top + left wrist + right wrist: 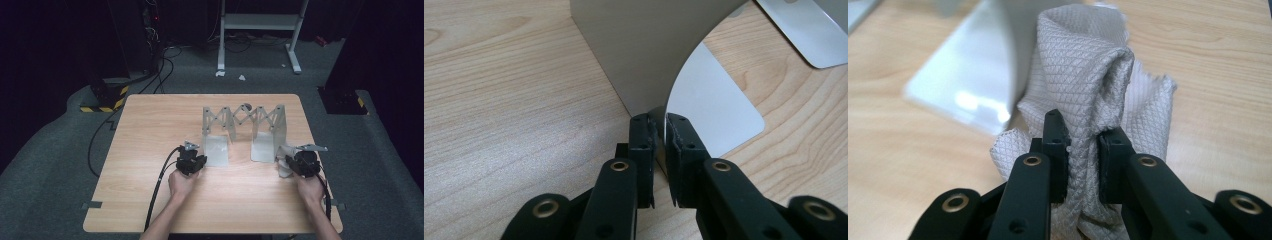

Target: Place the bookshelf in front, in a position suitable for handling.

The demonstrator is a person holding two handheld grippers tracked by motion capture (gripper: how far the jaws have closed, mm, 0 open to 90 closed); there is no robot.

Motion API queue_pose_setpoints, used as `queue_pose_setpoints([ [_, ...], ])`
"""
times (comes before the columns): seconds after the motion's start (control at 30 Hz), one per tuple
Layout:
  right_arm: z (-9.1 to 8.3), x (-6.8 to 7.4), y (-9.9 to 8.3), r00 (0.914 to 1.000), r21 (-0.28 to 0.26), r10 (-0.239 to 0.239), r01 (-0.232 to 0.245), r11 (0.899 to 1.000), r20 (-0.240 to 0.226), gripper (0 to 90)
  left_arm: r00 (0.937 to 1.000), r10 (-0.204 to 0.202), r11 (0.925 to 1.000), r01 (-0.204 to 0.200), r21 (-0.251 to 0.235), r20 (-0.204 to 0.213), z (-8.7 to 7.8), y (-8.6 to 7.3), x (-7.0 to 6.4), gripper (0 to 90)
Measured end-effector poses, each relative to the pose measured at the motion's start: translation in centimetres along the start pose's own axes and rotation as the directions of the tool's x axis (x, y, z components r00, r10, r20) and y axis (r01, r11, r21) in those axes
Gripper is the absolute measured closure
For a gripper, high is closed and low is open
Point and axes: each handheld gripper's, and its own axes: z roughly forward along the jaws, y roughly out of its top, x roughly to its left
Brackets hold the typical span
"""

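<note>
Bookend [243, 131] stands on the table [150, 150], right of centre — an expanding metal rack with a flat foot at each end. Left gripper [661, 131] is clamped on the upright edge of the left end plate [639, 50]. Right gripper [1083, 132] pinches a bunched grey cloth [1093, 75] — held against the right end plate [272, 125], just above its foot.

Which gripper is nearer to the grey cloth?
Right. The right gripper has its jaws shut on the cloth. The left gripper is across the table, clamped on the metal bookend's left plate.
</note>
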Motion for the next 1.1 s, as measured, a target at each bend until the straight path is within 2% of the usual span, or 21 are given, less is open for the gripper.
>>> queue_pose_setpoints([
  [0.03, 0.0, 0.0, 0.0, 1.0, 0.0, 0.0, 0.0, 1.0, 0.0, 78.7, 1.0, 0.0, 1.0, 0.0, 0.0, 0.0, 0.0, 0.0, 0.0, 81.9],
  [0.07, -1.2, 0.8, -0.4, 0.9995, -0.008, -0.027, 0.027, 1.0, -0.016, 78.7, 1.0, 0.001, 1.0, -0.001, 0.0, 0.002, 0.0, 0.0, 0.0, 81.9],
  [0.17, -2.5, 1.9, -0.5, 0.9968, -0.02, -0.066, 0.066, 0.998, -0.045, 78.7, 1.0, 0.002, 1.0, -0.002, 0.0, 0.004, -0.1, -0.1, 0.0, 81.9],
  [0.2, -2.5, 1.9, -0.5, 0.9968, -0.02, -0.066, 0.066, 0.998, -0.045, 78.7, 1.0, 0.002, 1.0, -0.002, 0.0, 0.004, -0.1, -0.1, 0.0, 81.9],
  [0.23, -3.0, 3.1, -0.5, 0.9932, -0.024, -0.097, 0.095, 0.995, -0.065, 78.7, 1.0, 0.005, 1.0, -0.005, -0.001, 0.007, -0.1, -0.1, 0.0, 81.9],
  [0.33, -3.0, 4.5, -0.1, 0.9884, -0.03, -0.127, 0.125, 0.992, -0.083, 78.7, 0.9999, 0.006, 1.0, -0.006, -0.001, 0.009, -0.2, -0.2, -0.1, 82.0],
  [0.37, -3.0, 4.5, -0.1, 0.9884, -0.03, -0.127, 0.125, 0.992, -0.083, 78.7, 0.9999, 0.006, 1.0, -0.006, -0.001, 0.009, -0.2, -0.2, -0.1, 82.1],
  [0.4, -2.7, 5.6, 0.6, 0.9859, -0.038, -0.145, 0.142, 0.989, -0.084, 78.7, 0.9999, 0.006, 1.0, -0.006, -0.001, 0.009, -0.2, -0.2, -0.1, 82.1],
  [0.53, -1.3, 7.3, 2.3, 0.9829, -0.039, -0.168, 0.165, 0.986, -0.076, 78.7, 0.9999, 0.008, 1.0, -0.008, -0.004, 0.011, -0.3, -0.3, -0.1, 82.2],
  [0.63, -0.3, 7.8, 2.9, 0.9829, -0.021, -0.172, 0.171, 0.985, -0.066, 78.7, 0.9999, 0.005, 1.0, -0.005, -0.005, 0.013, -0.3, -0.4, -0.1, 82.3],
  [0.67, 1.2, 8.4, 3.5, 0.983, 0.012, -0.179, 0.18, 0.984, -0.04, 78.7, 0.9999, 0.005, 1.0, -0.005, -0.006, 0.013, -0.3, -0.4, -0.1, 82.3],
  [0.7, 1.2, 8.4, 3.5, 0.983, 0.012, -0.179, 0.18, 0.984, -0.04, 78.7, 0.9999, 0.006, 1.0, -0.006, -0.006, 0.012, -0.3, -0.4, -0.1, 82.3],
  [0.9, 4.7, 8.5, 4.5, 0.9914, 0.08, -0.129, 0.128, 0.989, 0.018, 78.6, 0.9999, 0.008, 1.0, -0.008, -0.005, 0.011, -0.3, -0.4, -0.1, 82.3],
  [1.1, 5.8, 8.3, 5.9, 0.9936, 0.067, -0.092, 0.088, 0.994, 0.065, 78.3, 0.9999, 0.006, 0.9999, -0.006, -0.011, 0.013, -0.3, -0.5, -0.1, 82.3],
])
